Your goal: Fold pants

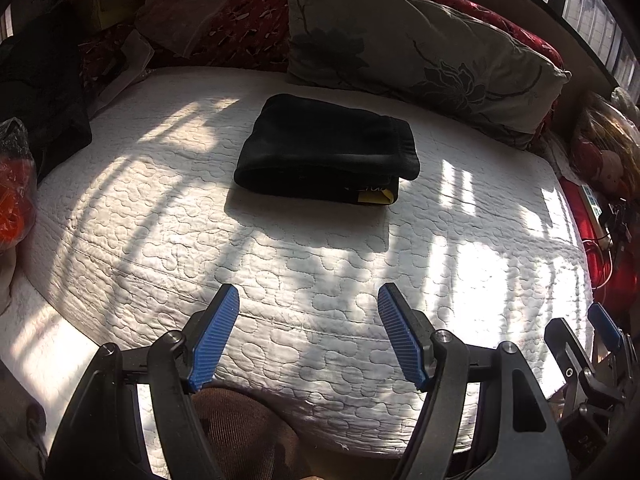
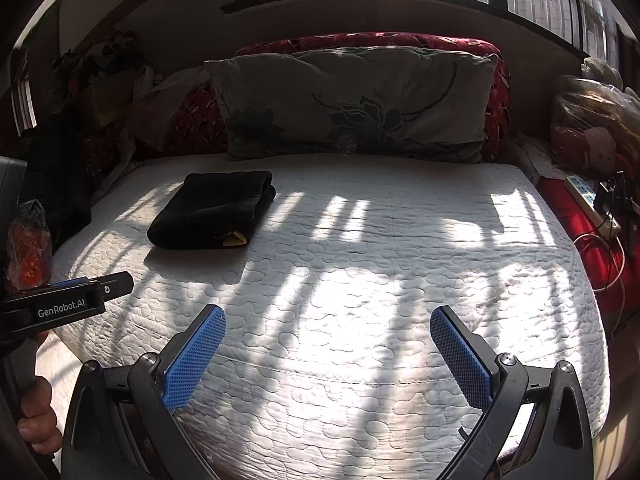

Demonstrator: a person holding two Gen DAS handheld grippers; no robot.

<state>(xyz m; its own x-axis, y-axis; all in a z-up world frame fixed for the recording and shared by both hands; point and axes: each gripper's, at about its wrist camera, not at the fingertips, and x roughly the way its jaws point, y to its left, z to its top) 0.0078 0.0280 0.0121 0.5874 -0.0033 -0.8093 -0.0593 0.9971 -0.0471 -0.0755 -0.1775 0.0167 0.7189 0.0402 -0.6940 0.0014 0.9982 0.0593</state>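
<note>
The black pants [image 1: 326, 150] lie folded into a compact rectangle on the white quilted bed [image 1: 160, 240], with a yellow label at the near right corner. In the right wrist view the pants [image 2: 212, 210] sit at the bed's far left. My left gripper [image 1: 308, 300] is open and empty, well back from the pants near the bed's front edge. My right gripper [image 2: 328, 320] is open and empty over the bed's front middle. The right gripper shows at the right edge of the left wrist view [image 1: 596, 324]; the left gripper shows at the left of the right wrist view [image 2: 116, 280].
A grey floral pillow [image 1: 416, 48] leans on a red headboard cushion [image 2: 360, 42] at the back. Dark clothes and an orange bag [image 1: 12, 196] lie at the left. A power strip [image 2: 588, 200], cables and stuffed items sit at the right.
</note>
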